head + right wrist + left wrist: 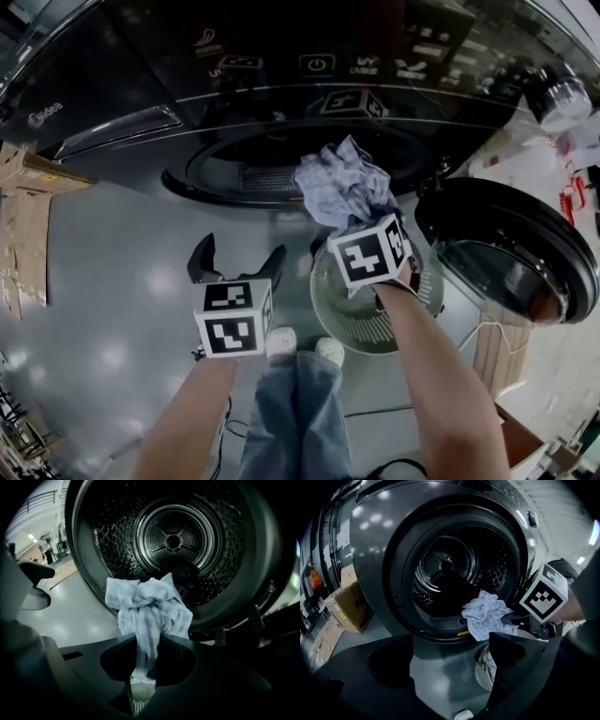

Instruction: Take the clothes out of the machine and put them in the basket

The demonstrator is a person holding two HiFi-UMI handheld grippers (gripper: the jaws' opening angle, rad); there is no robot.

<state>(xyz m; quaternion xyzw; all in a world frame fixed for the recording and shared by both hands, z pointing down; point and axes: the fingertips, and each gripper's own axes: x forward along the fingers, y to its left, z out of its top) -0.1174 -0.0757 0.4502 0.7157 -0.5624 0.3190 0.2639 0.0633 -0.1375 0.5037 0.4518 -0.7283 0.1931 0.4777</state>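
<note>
Its own view, unlike the head view, shows the right gripper (pixel 146 641) pinching a crumpled pale-blue cloth (pixel 147 604); the left gripper (pixel 236 261), at nine o'clock, gapes empty.

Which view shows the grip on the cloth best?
Right gripper view: the right gripper pinches the cloth between its jaws, centre frame. Head view shows it bunched beyond the marker cube; left gripper view, from the side.

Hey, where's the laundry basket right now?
In the head view, the basket stands on the floor right of centre, under the right gripper, beside the open door.
</note>
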